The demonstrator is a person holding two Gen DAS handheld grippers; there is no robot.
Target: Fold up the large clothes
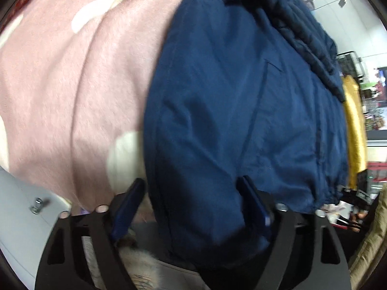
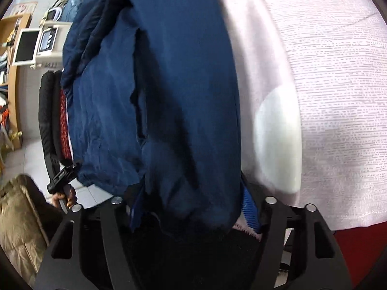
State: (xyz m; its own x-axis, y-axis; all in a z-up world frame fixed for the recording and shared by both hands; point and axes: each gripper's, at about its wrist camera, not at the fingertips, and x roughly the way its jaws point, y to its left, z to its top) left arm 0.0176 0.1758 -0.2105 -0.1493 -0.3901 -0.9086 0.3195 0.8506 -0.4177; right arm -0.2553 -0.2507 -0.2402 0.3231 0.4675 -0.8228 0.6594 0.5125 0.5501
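Both grippers point(image 1: 191, 207) point(image 2: 191, 207) were spread apart around the blue jacket point(image 1: 241, 111), their fingertips hidden by its folds; a pink blanket point(image 1: 72, 84) was seen at left.

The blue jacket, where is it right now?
The blue jacket lies on the pink blanket, its hem between the fingers of both claws; it fills the right of the left wrist view and the middle of the right one.

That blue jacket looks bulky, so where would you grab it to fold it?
By the near hem of the jacket, coming in low along the pink blanket. That edge is thin and hangs toward the hand-held grippers; the middle is one broad puffy layer.
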